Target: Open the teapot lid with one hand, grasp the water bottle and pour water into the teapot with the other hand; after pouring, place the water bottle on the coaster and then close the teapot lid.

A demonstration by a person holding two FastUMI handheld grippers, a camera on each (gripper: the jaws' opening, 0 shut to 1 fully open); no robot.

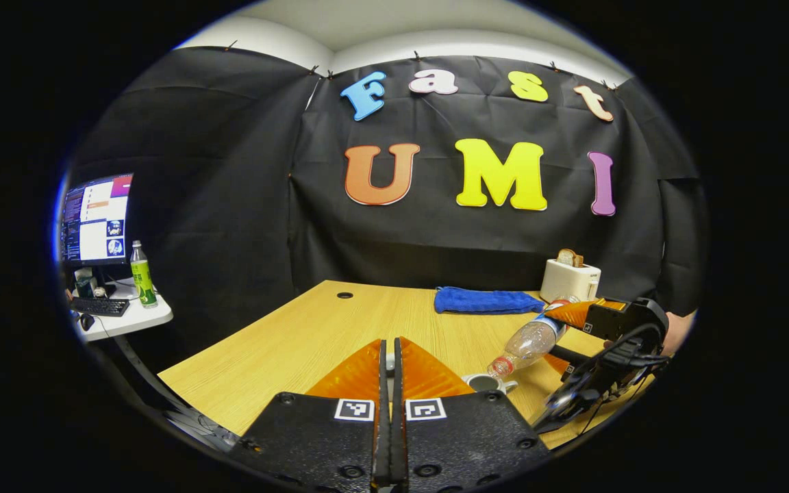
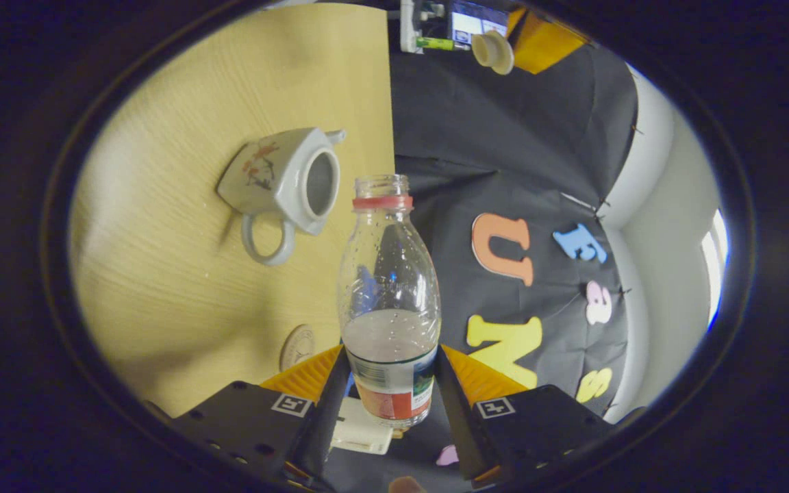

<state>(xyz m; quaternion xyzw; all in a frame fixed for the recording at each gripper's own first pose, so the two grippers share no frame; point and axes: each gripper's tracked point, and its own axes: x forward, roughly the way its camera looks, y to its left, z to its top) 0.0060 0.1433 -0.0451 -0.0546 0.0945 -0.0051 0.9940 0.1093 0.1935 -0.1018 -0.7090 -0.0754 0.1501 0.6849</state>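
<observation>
In the right gripper view, my right gripper (image 2: 389, 356) is shut on the lower part of a clear water bottle (image 2: 389, 274) with a red neck ring, no cap and some water inside. The white teapot (image 2: 285, 181) stands on the wooden table with its mouth uncovered. A round coaster (image 2: 297, 347) lies nearer to me. At the top edge, the teapot lid (image 2: 492, 51) hangs from the left gripper (image 2: 535, 41). In the left gripper view, my left gripper (image 1: 389, 346) is shut. The bottle (image 1: 528, 341) tilts mouth-down over the teapot (image 1: 485, 382), held by the right gripper (image 1: 568, 335).
A blue cloth (image 1: 487, 300) and a white toaster (image 1: 569, 277) with bread sit at the back of the table. A cable hole (image 1: 344, 295) is in the tabletop. To the left, a side desk holds a monitor (image 1: 96, 219), a keyboard and a green bottle (image 1: 141, 274).
</observation>
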